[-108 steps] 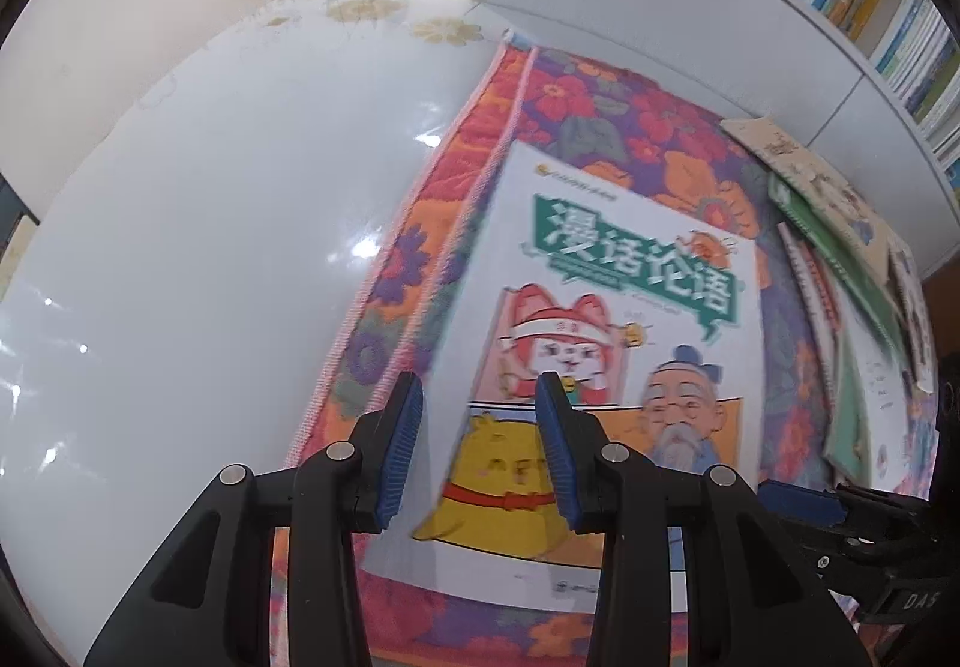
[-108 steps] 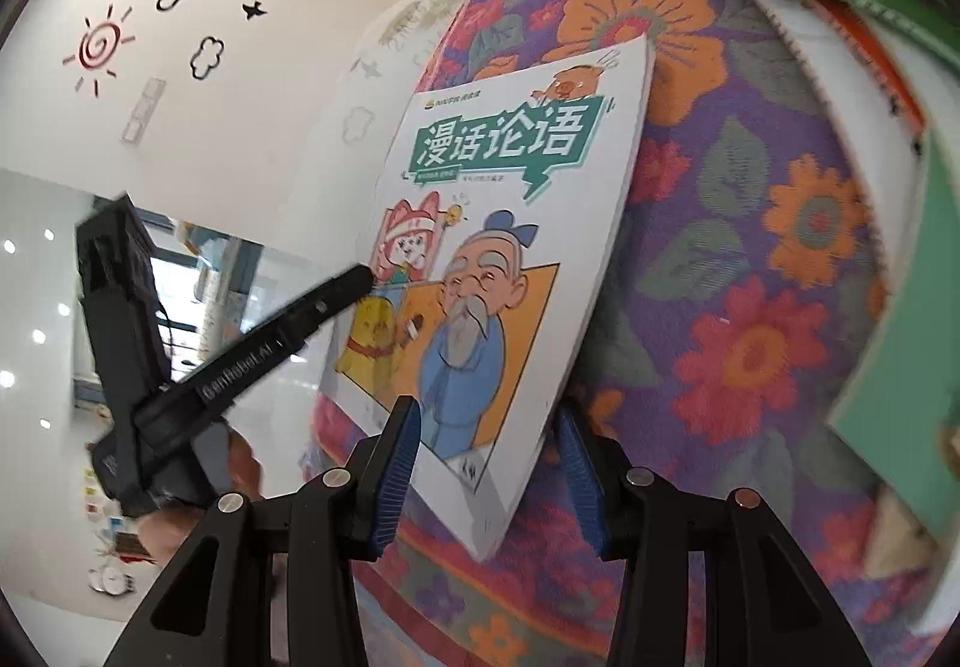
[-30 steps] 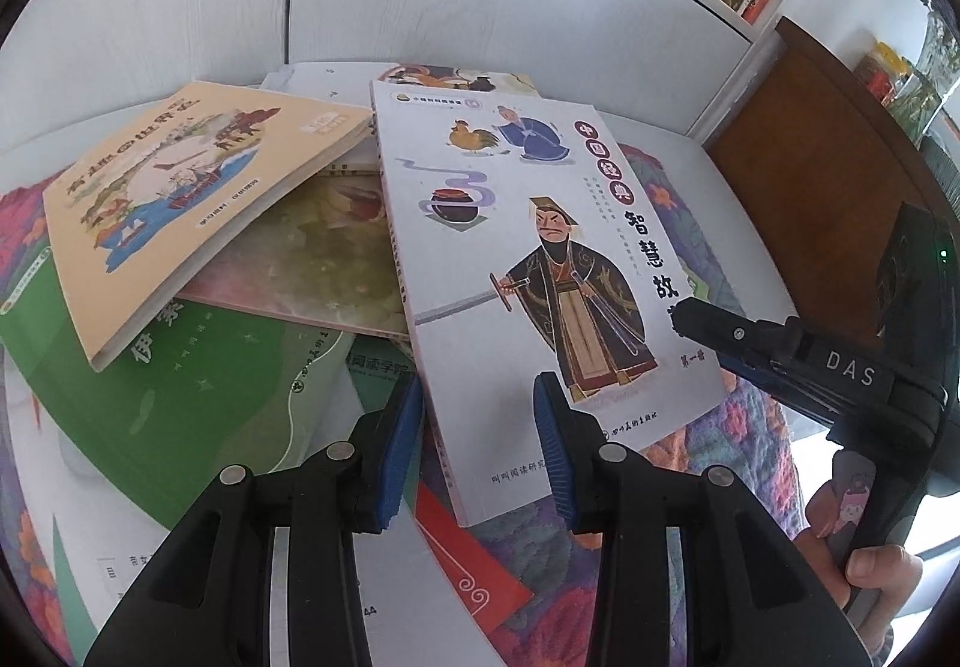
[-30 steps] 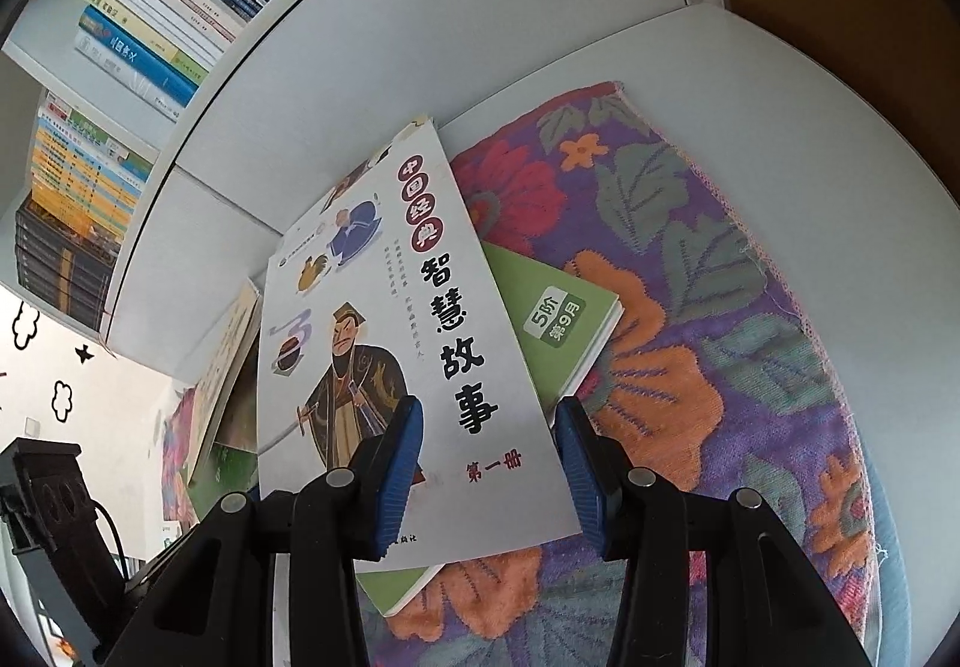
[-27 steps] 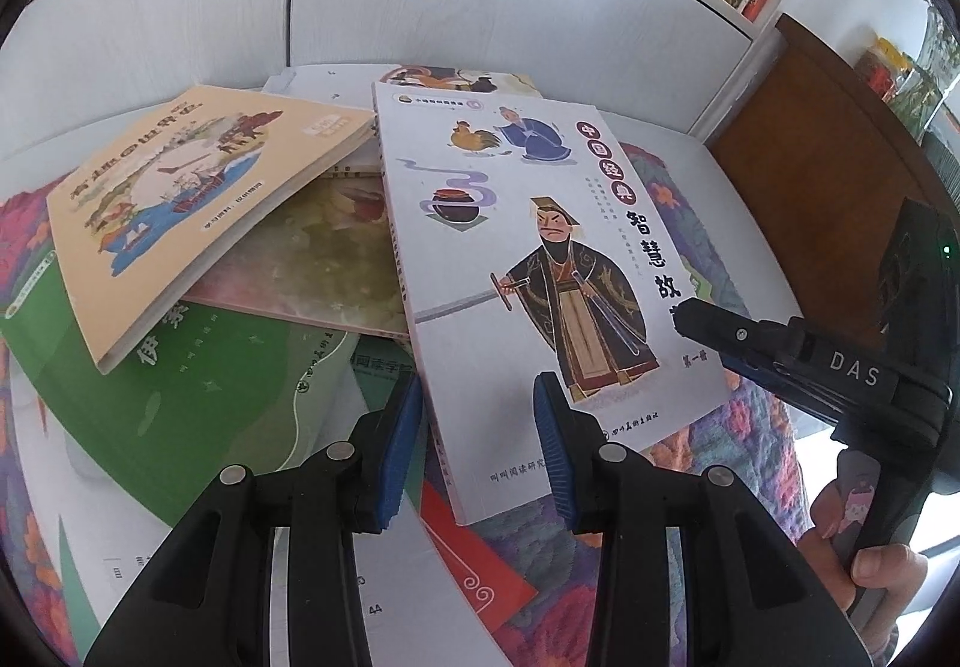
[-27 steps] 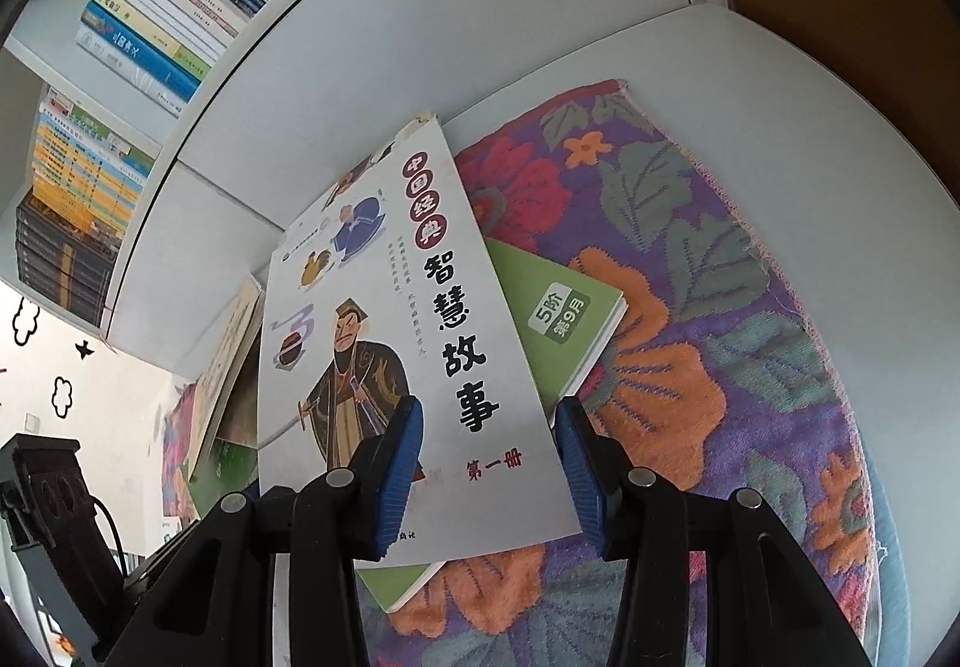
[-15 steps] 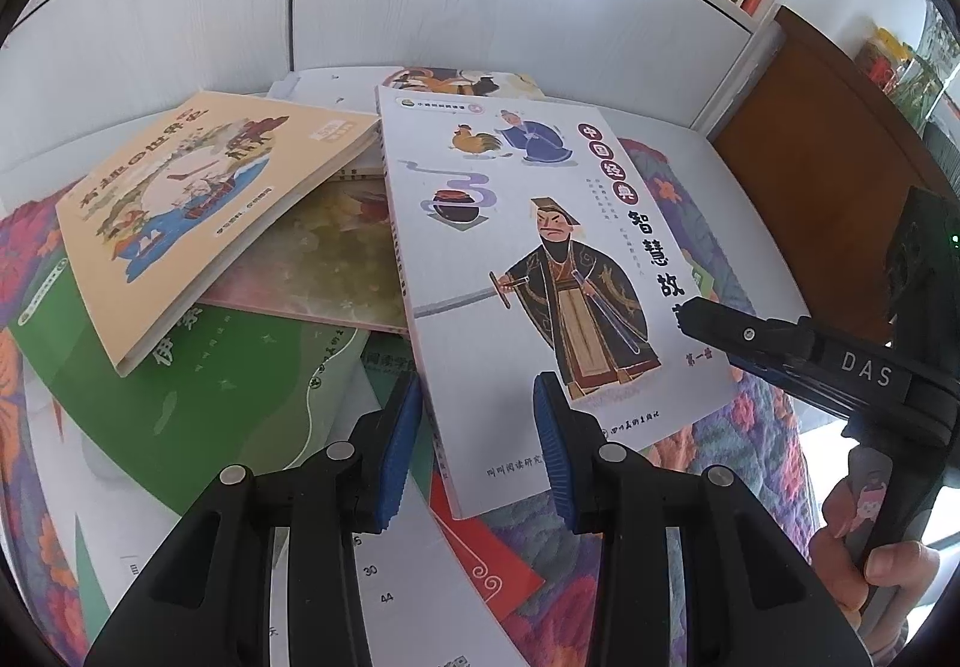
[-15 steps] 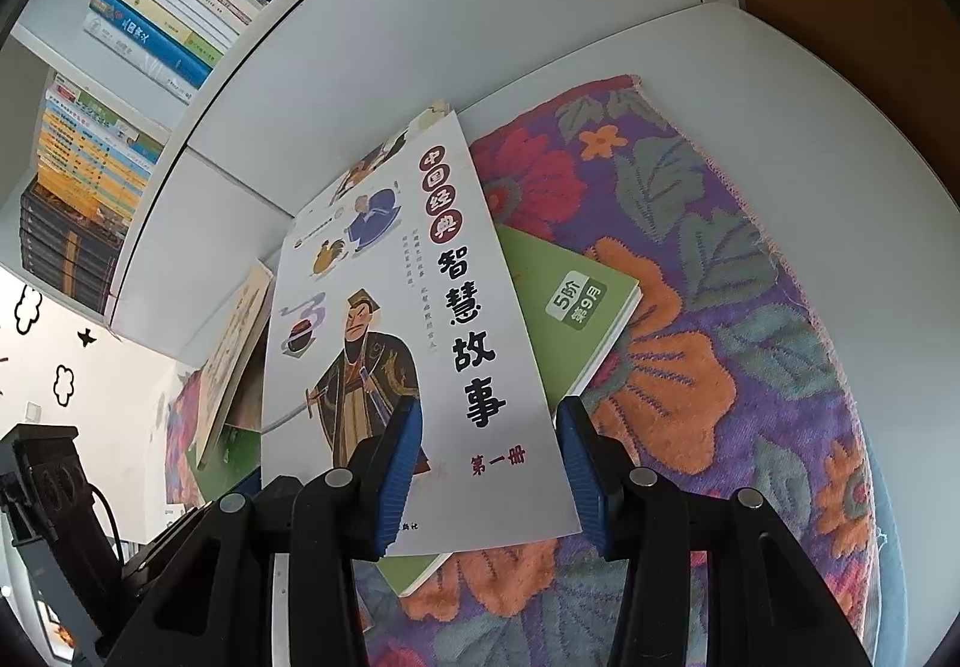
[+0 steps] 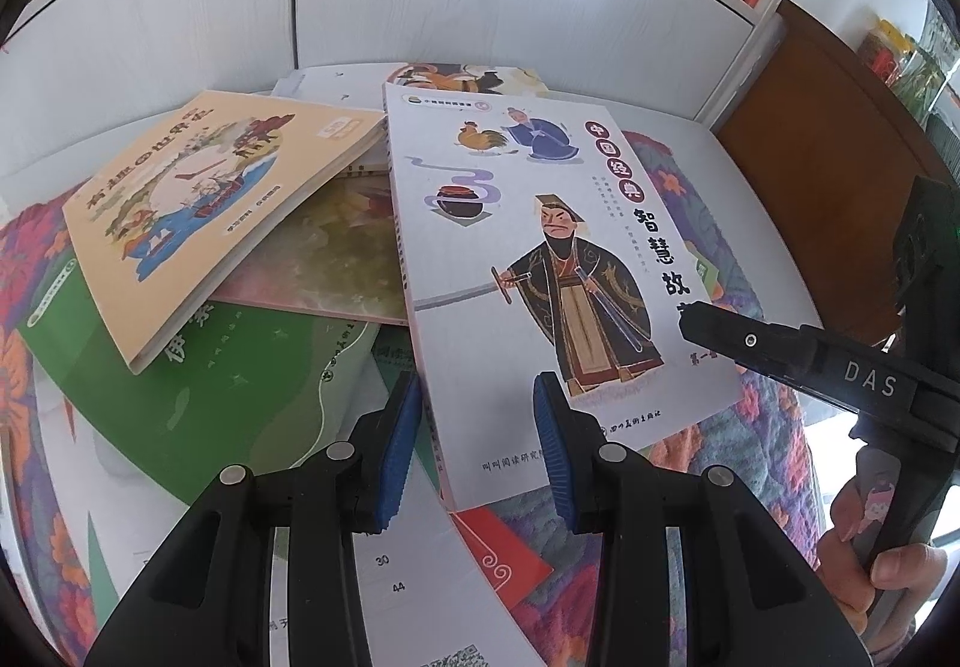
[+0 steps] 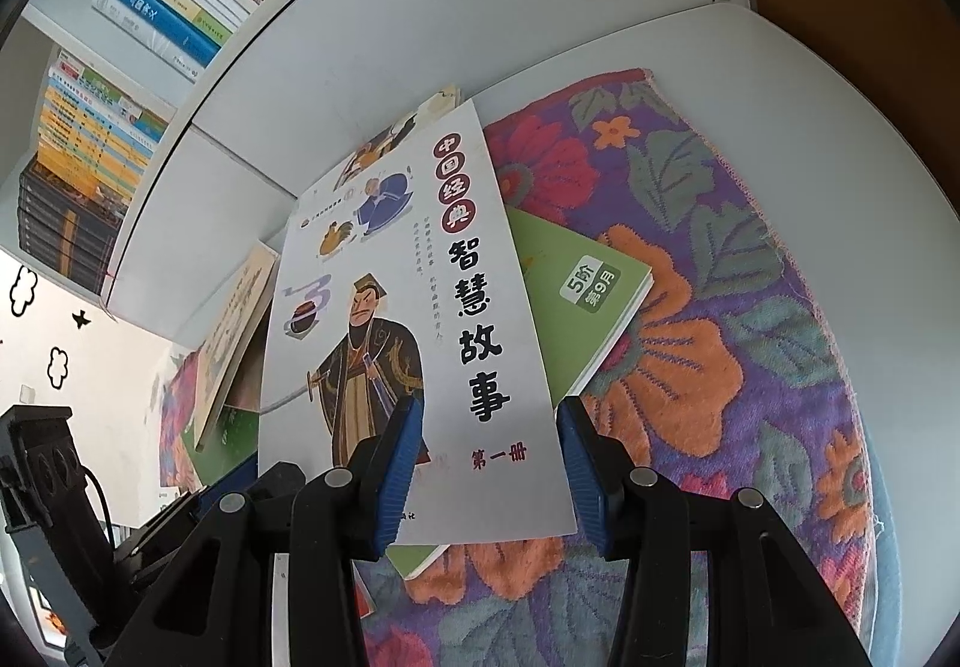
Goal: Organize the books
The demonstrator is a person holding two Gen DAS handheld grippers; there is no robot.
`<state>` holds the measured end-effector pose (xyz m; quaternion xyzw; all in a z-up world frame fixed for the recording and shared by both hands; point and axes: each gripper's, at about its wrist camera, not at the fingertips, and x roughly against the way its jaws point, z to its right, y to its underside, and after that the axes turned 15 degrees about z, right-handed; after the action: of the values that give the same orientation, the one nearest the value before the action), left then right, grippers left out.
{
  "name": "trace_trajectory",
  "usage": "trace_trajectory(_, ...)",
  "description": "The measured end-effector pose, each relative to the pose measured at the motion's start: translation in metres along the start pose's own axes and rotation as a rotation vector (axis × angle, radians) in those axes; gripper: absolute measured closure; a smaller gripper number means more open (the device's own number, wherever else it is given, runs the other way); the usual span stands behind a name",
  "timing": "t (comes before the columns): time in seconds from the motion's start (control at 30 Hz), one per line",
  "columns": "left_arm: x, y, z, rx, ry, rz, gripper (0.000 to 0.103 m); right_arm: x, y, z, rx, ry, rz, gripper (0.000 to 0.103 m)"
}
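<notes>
I have both grippers at the white book (image 9: 540,259), the top one of the loose pile on the floral cloth (image 10: 738,319) that covers the tabletop (image 10: 810,84). From the left gripper (image 9: 474,451) the book runs from 6 toward 12 o'clock, leaning a little to 11, its long axis nearly along my fingers; its spine edge sits just inside the left finger (image 9: 399,445), and the near short edge lies between the two, which are spread and hold nothing. The right gripper (image 10: 489,478) is also spread, the book's near right corner lying between its fingers and stretching away toward 11 o'clock. I cannot tell whether either gripper touches the cover. In the left view the right gripper's tip (image 9: 720,331) lies over the book's right edge at 3 o'clock. Both look about equally near, so I judge the coming move is a two-sided lift. The tan book (image 9: 198,211) at 10 o'clock lies beside the spine, and a green book (image 10: 576,301) lies underneath.
</notes>
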<state>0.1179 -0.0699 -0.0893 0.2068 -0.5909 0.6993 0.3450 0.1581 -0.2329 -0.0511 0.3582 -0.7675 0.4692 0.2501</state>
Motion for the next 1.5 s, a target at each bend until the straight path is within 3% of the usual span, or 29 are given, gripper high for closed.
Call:
trace_trajectory(0.57, 0.015, 0.008, 0.005, -0.046, -0.021, -0.021, 0.068, 0.007, 0.003, -0.014, 0.077, 0.015, -0.05, 0.056)
trace_trajectory(1.0, 0.095, 0.072, -0.001, -0.089, -0.004, -0.048, 0.068, 0.049, 0.072, -0.021, 0.093, -0.04, -0.134, 0.056)
trace_trajectory(1.23, 0.113, 0.097, -0.023, -0.045, 0.014, -0.085, 0.068, 0.061, 0.112, -0.015, 0.137, -0.119, -0.225, 0.056)
trace_trajectory(1.33, 0.106, 0.091, -0.033, -0.013, 0.003, -0.088, 0.068, 0.049, 0.108, 0.003, 0.077, -0.144, -0.248, 0.056)
trace_trajectory(1.5, 0.08, 0.082, -0.045, 0.036, 0.024, -0.107, 0.069, 0.03, 0.09, 0.02, 0.027, -0.262, -0.276, 0.056)
